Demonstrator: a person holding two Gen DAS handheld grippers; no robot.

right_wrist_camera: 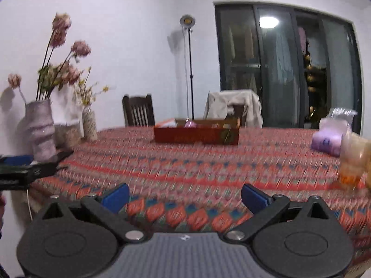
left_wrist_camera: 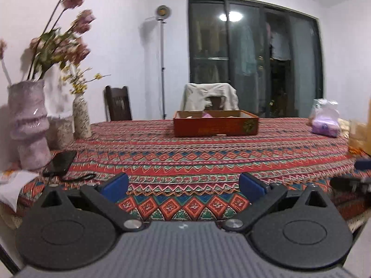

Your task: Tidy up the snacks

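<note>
Red box far across the cloth, both tongs spread wide

Red-orange divided box [left_wrist_camera: 215, 125] far down the patterned tablecloth [left_wrist_camera: 185, 162], near the far edge, in front of a chair draped with pale cloth [left_wrist_camera: 209, 97]. Pink packet [right_wrist_camera: 189, 124] just showing above the box rim in the right wrist view; which compartment, cannot tell. Purple-and-clear snack bag [left_wrist_camera: 324, 122] at the right side of the table, well apart from the box. Blurred orange-yellow packet [right_wrist_camera: 352, 159] nearer on the right, just beside the purple bag.

Left gripper [left_wrist_camera: 184, 185] over the near edge of the table, blue pads spread wide, nothing between them but cloth. Right gripper [right_wrist_camera: 185, 195] likewise spread to full width, nothing between its pads, also at the near edge.

Lilac ribbed vase [left_wrist_camera: 29, 125] with dried pink flowers at the left edge, speckled smaller vase [left_wrist_camera: 81, 118] beside it farther back. Dark phone [left_wrist_camera: 60, 162] flat on the cloth, just right of the lilac vase. Dark wooden chair [left_wrist_camera: 118, 103] at the far left corner; lamp stand [left_wrist_camera: 162, 64] against the wall behind.
</note>
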